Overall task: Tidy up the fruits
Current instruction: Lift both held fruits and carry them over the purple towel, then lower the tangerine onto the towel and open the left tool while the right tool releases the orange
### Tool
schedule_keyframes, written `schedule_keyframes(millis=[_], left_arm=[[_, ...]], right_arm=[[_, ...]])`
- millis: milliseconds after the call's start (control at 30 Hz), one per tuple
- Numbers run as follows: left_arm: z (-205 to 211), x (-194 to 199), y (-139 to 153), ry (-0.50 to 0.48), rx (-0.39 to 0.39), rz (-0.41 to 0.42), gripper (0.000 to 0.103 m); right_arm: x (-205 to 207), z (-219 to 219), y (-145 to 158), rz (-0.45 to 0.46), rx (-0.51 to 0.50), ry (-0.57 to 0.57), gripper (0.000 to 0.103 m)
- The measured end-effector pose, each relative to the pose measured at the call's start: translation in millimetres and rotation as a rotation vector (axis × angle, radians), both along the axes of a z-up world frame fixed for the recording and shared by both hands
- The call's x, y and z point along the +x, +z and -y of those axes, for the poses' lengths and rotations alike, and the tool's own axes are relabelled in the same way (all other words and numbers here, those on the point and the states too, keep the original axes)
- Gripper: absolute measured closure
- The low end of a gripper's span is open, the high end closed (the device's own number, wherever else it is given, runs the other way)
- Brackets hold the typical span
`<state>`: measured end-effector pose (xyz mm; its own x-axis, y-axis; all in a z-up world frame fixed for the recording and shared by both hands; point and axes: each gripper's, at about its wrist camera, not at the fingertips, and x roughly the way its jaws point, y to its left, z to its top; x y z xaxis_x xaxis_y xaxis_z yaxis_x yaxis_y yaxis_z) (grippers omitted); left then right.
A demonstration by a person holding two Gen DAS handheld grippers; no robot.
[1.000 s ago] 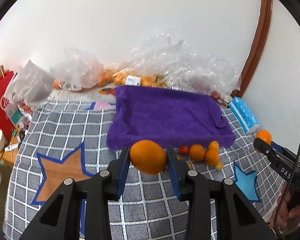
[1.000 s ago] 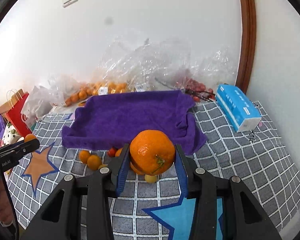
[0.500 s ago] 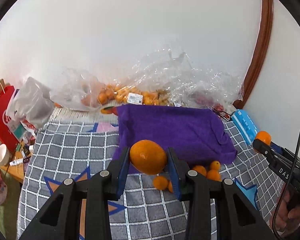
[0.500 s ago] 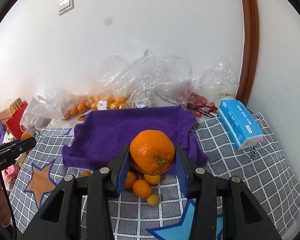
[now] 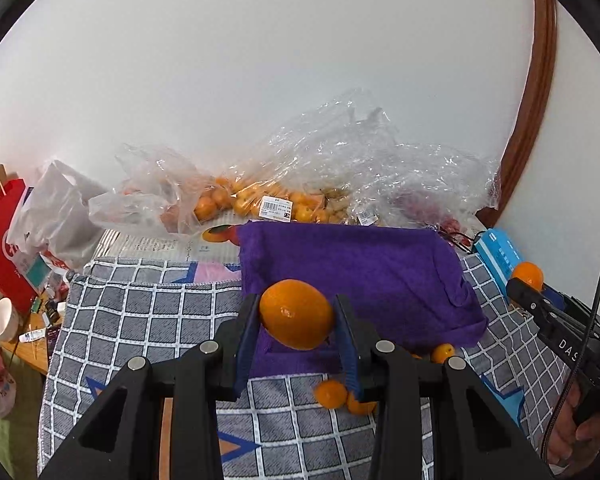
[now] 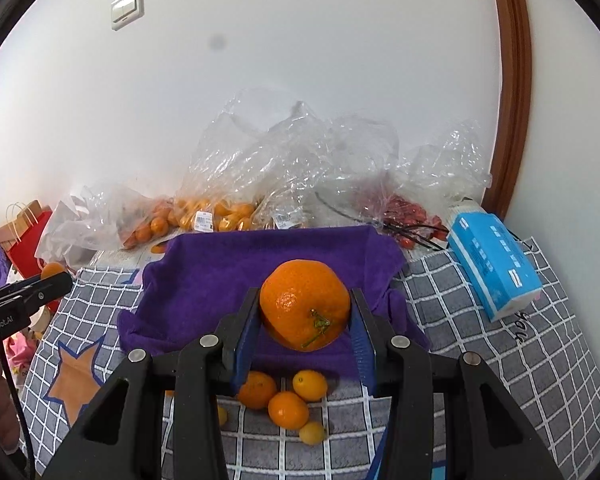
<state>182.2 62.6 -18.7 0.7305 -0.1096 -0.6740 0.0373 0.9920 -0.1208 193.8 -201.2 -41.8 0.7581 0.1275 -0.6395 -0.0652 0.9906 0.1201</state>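
Round orange fruits: two clamped, one in left gripper, one in right gripper; purple towel bare; small loose citrus remain unsorted.

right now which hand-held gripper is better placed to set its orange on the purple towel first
Probably the right hand-held gripper. Its stemmed orange appears over the purple towel. The left hand-held gripper holds its smooth orange nearer the towel's front left corner, so it looks less well placed.
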Motion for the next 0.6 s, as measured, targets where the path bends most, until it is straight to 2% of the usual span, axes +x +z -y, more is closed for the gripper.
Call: schedule_keyframes(millis=[600], left_arm=[[-6,58,-25,-0.006,-0.022,-0.064,0.068]], right_arm=[[60,-4,-29,-0.034,-0.008,-0.001,0.060]])
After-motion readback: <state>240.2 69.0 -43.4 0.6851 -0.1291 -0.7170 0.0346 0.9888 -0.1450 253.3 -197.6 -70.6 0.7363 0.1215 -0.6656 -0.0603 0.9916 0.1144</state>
